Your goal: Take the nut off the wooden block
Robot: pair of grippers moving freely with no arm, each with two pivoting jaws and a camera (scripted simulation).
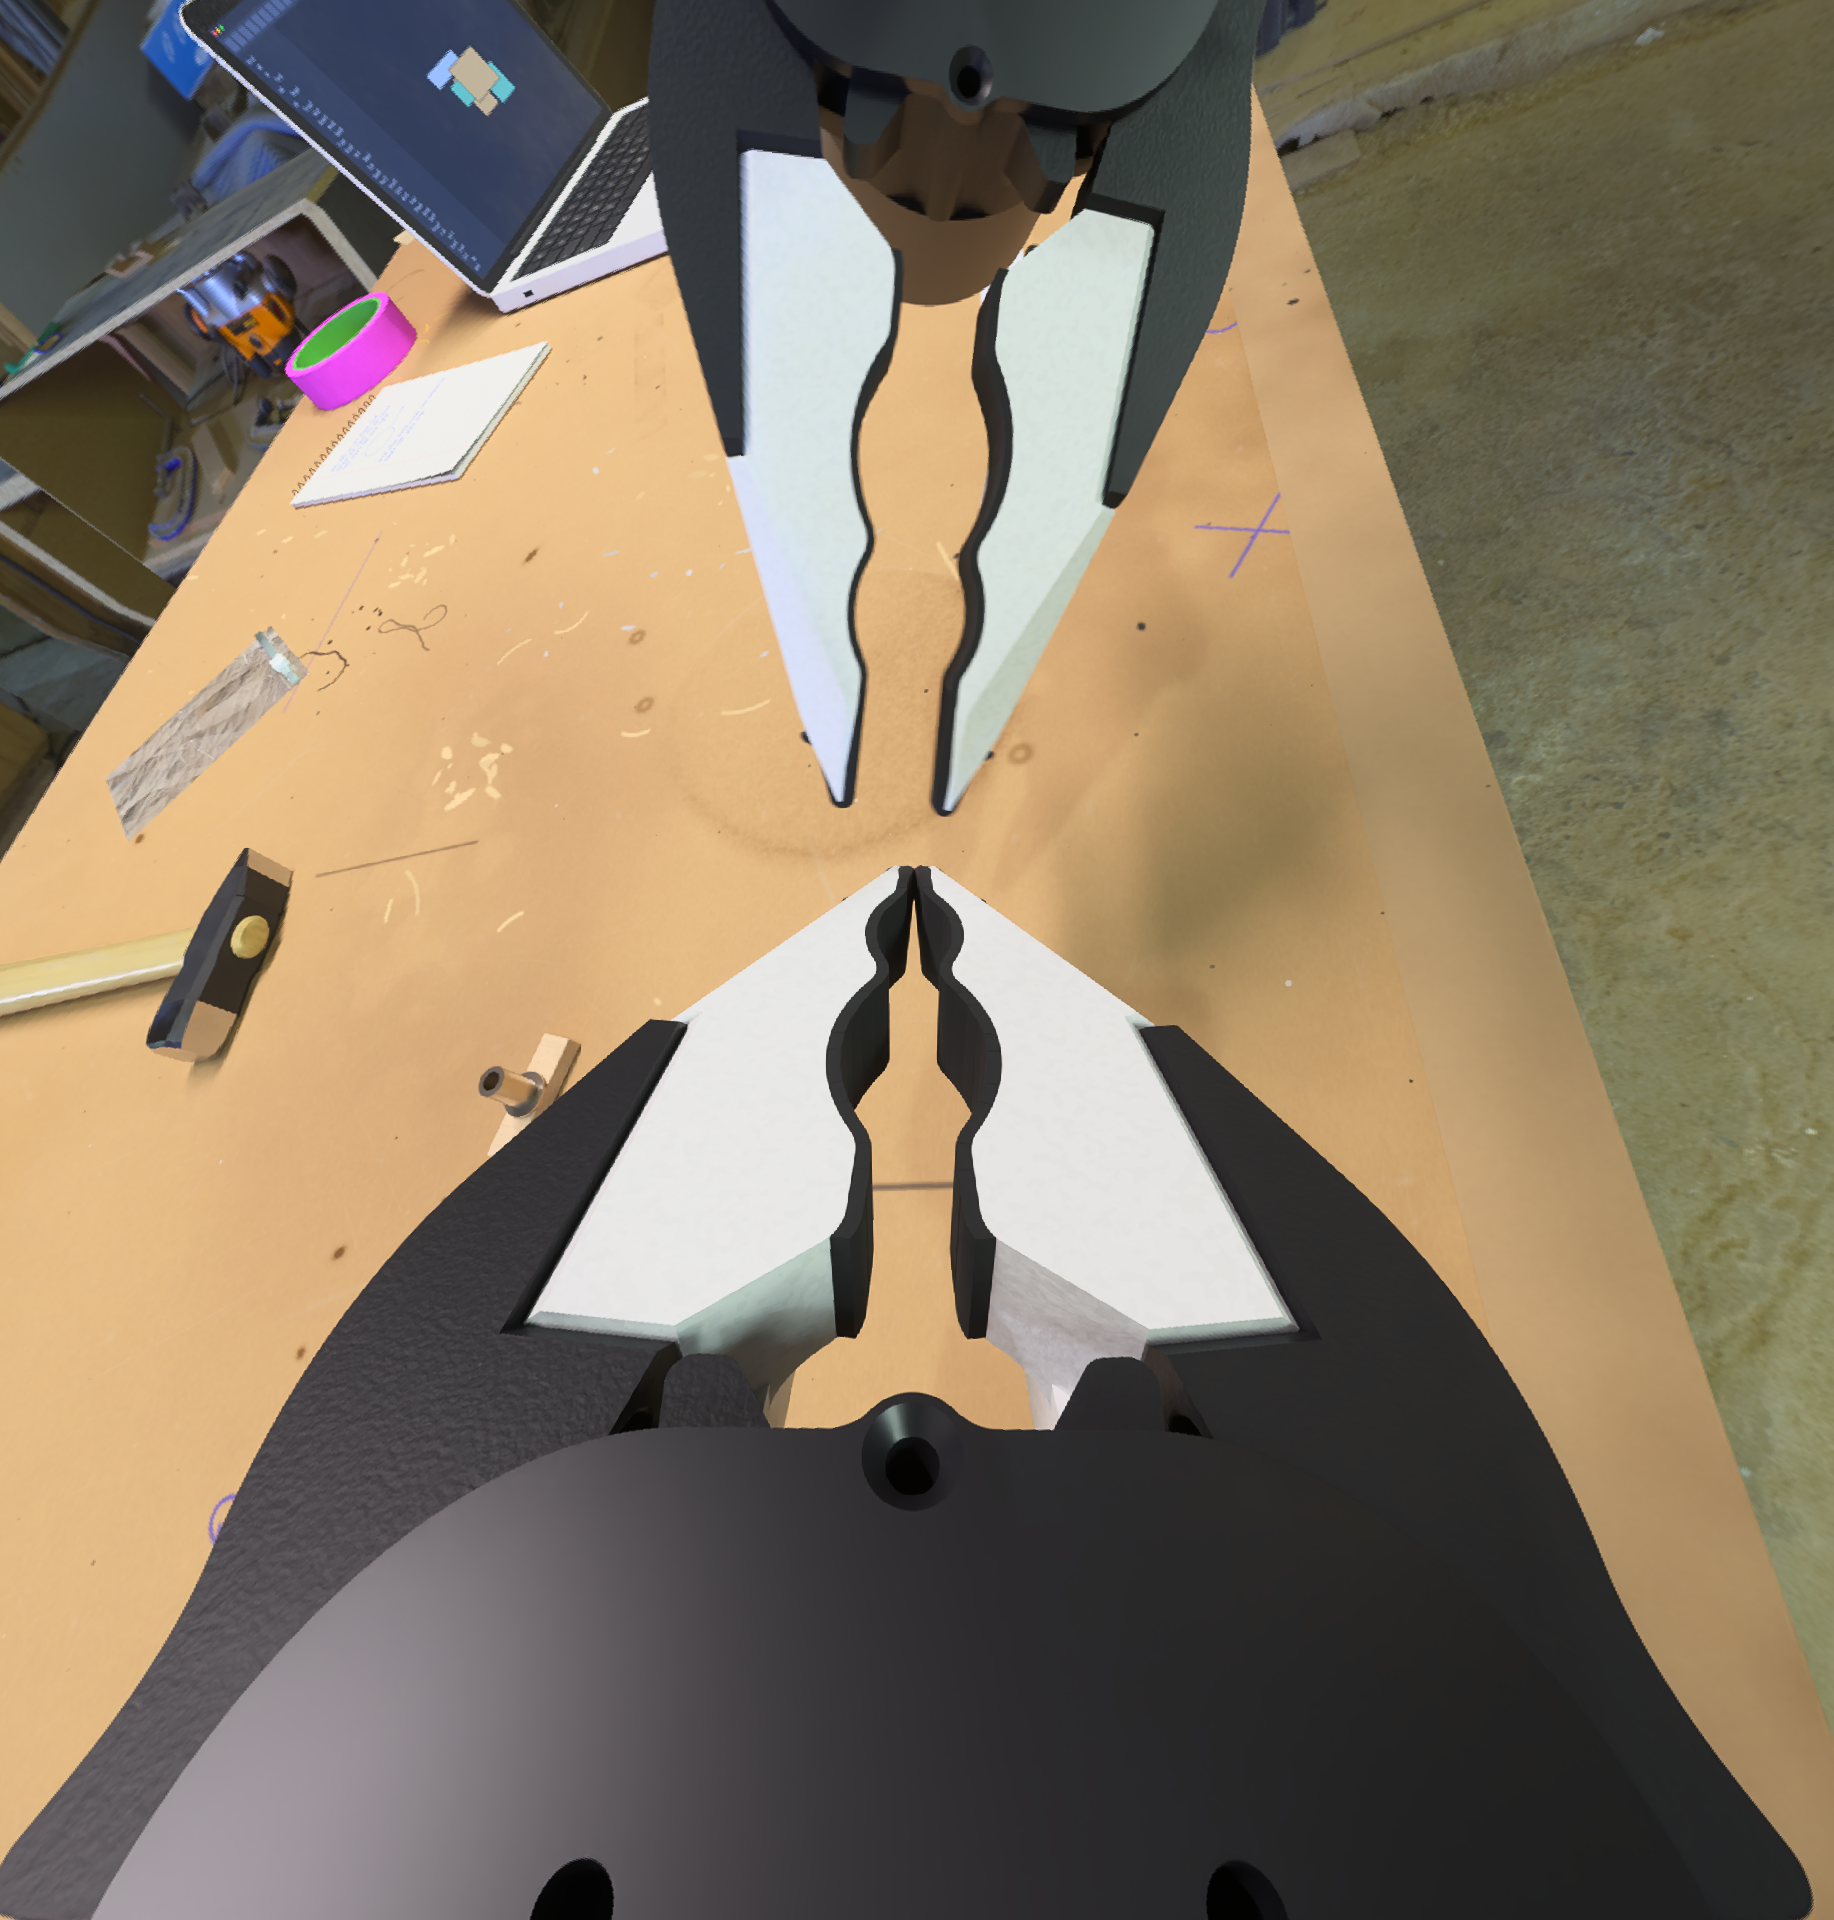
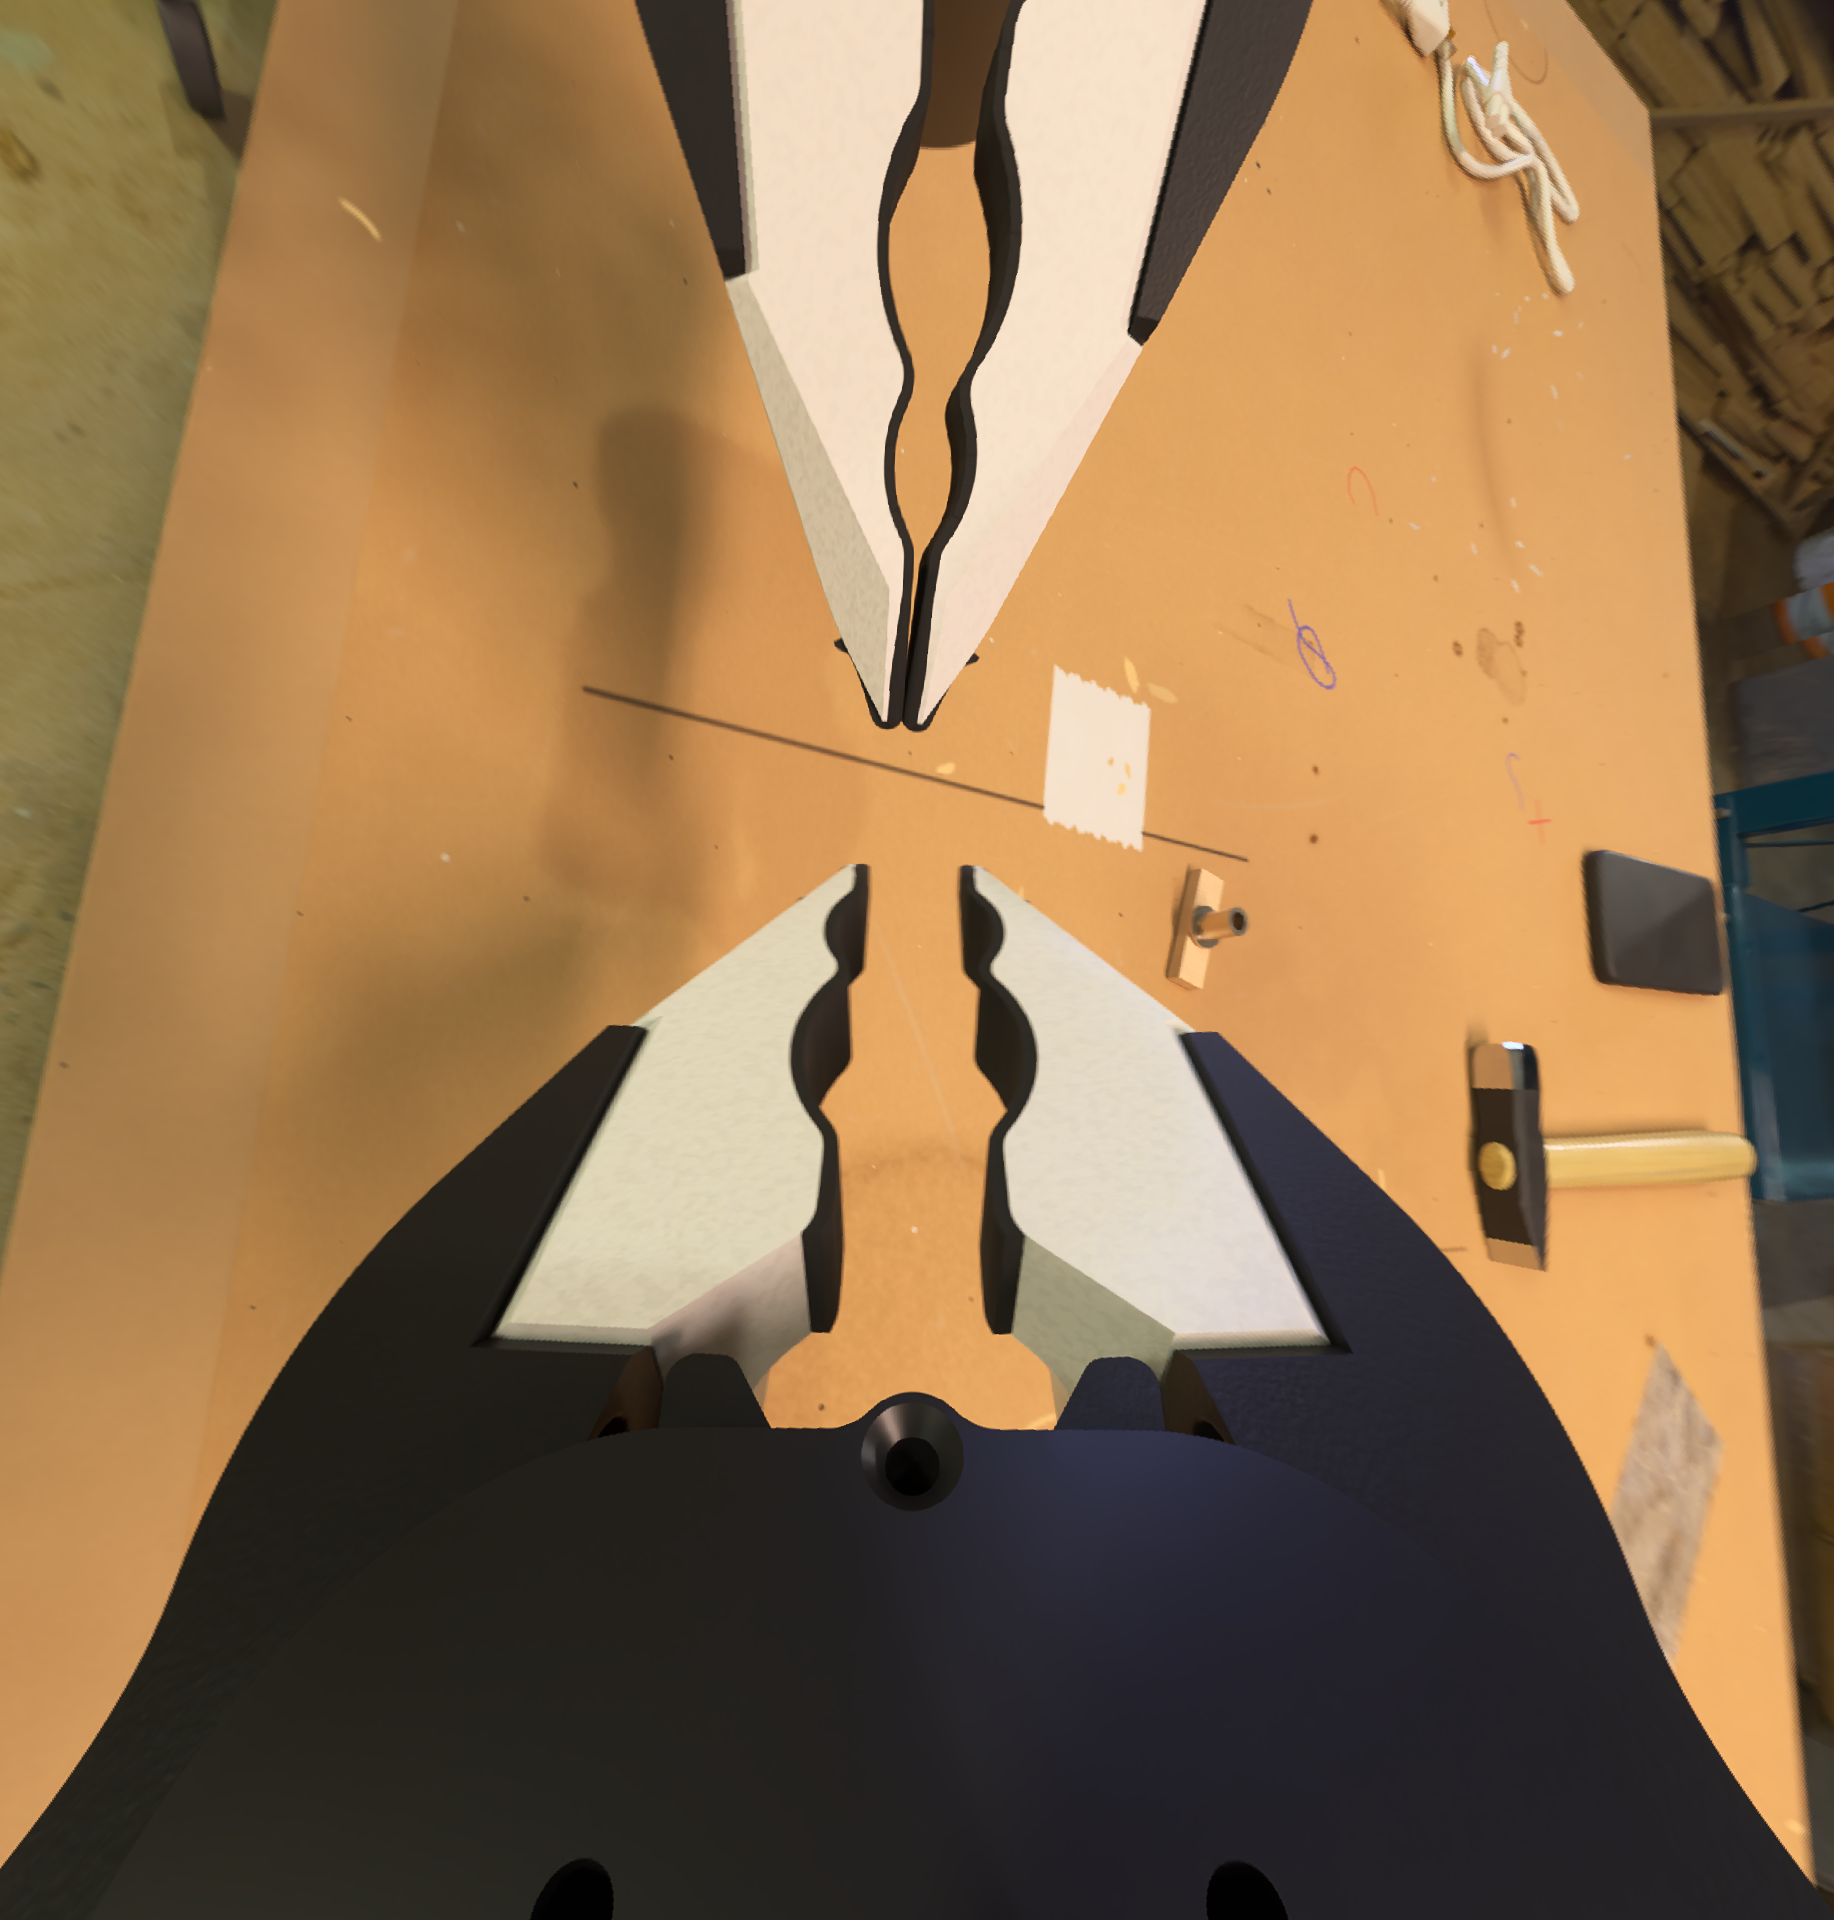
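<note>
Left wrist view: left gripper [image 1: 913, 873] hovers over the tan workbench [image 1: 1152, 831], tips pinched together, holding nothing. Right gripper [image 1: 892, 805] faces it tip to tip, a narrow gap between its fingers, empty. Wooden block [image 1: 549, 1070] lies on the bench just left of the left gripper's fingers, partly hidden by them; a peg sticks out sideways with the nut [image 1: 493, 1083] at its end. Further left: hammer [image 1: 217, 966], sandpaper strip [image 1: 201, 732], spiral notebook [image 1: 425, 426] with faint writing too small to read, pink tape roll [image 1: 352, 348], open laptop [image 1: 456, 135] with a lit screen. Pen scribbles on the bench, no legible words.

Right wrist view: right gripper [image 2: 913, 868] fingers narrowly parted, empty. Left gripper [image 2: 900, 722] opposite, tips touching. Wooden block [image 2: 1193, 940] with nut [image 2: 1233, 921] lies to the right, well clear of both grippers. White tape patch [image 2: 1095, 758] near it on a drawn line. Hammer [image 2: 1510, 1158], dark pad [image 2: 1651, 920], white cord [image 2: 1505, 135] further right. No brand marks readable.
</note>
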